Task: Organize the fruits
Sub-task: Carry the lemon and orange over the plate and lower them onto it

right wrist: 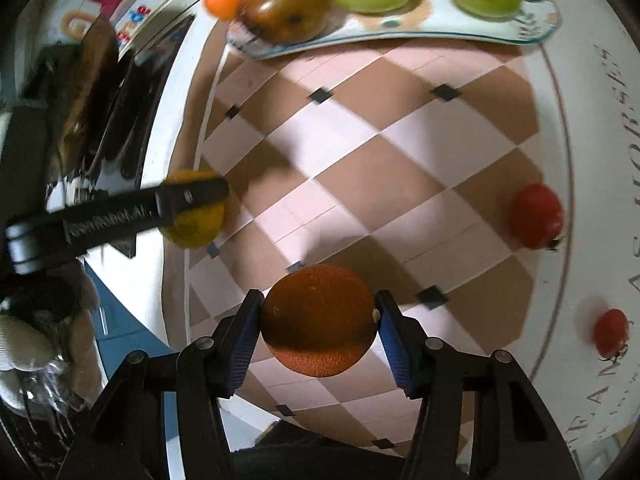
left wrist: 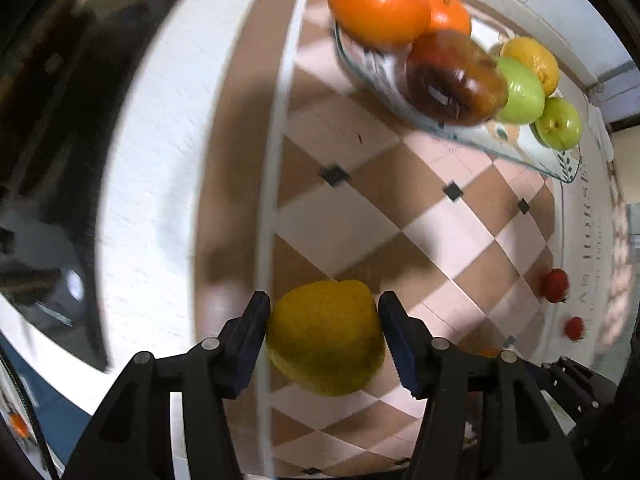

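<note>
My left gripper (left wrist: 324,336) is shut on a yellow lemon (left wrist: 325,337) and holds it above the checkered cloth; it also shows in the right wrist view (right wrist: 192,196), gripping the lemon (right wrist: 197,224) at the left. My right gripper (right wrist: 319,324) is shut on an orange (right wrist: 319,320). A glass plate (left wrist: 500,148) at the far side holds two oranges (left wrist: 378,6), a dark red apple (left wrist: 452,80), two green apples (left wrist: 520,92) and a yellow fruit (left wrist: 532,62). The plate (right wrist: 400,30) also shows in the right wrist view.
Two small red tomatoes (right wrist: 536,216) (right wrist: 610,332) lie on the white printed border of the cloth at the right. A dark object (right wrist: 100,100) stands at the table's left edge. The checkered cloth (right wrist: 360,152) lies between the grippers and the plate.
</note>
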### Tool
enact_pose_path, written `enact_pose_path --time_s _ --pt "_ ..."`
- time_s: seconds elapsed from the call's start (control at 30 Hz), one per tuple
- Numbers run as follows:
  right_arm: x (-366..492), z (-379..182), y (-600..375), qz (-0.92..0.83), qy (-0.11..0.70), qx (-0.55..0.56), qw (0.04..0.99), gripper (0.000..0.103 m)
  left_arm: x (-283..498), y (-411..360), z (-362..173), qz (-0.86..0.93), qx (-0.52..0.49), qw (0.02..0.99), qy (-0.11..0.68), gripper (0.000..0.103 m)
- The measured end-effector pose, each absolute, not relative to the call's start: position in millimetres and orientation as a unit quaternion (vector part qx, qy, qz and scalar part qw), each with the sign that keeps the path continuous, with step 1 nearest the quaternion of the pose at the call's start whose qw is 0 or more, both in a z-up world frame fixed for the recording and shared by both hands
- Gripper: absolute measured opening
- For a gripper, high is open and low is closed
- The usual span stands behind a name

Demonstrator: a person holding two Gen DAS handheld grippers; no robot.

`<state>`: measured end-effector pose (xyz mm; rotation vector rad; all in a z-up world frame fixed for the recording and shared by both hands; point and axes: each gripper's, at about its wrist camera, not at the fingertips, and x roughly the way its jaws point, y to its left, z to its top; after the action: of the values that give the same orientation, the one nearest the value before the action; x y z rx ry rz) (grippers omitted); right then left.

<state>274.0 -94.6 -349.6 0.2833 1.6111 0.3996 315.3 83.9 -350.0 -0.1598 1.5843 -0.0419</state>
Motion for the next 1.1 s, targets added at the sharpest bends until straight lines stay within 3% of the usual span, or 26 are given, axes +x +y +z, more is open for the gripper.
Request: enact_pose_path --time_s 0.37,0.67,0.87,1.1 --pt "278.4 -345.5 -122.7 0.148 0.705 0.148 0.678 0.059 305.5 63.1 -346.1 -0.006 -0.059 0.710 0.702 0.054" --pt "296.0 -328.7 -153.3 0.133 0.685 0.208 0.686 0.059 308.7 31.3 -291.1 -0.058 -0.125 0.721 0.679 0.053" --pt "322.6 -308.6 -189.4 0.123 0.659 0.273 0.690 0.059 349.1 14.5 -258.5 -0.103 -0.173 0.725 0.659 0.054" --pt "389.9 -276.9 -234.4 0.100 0.612 0.302 0.724 0.059 430.8 -11.9 -230.2 -0.115 -0.151 0.750 0.633 0.054"
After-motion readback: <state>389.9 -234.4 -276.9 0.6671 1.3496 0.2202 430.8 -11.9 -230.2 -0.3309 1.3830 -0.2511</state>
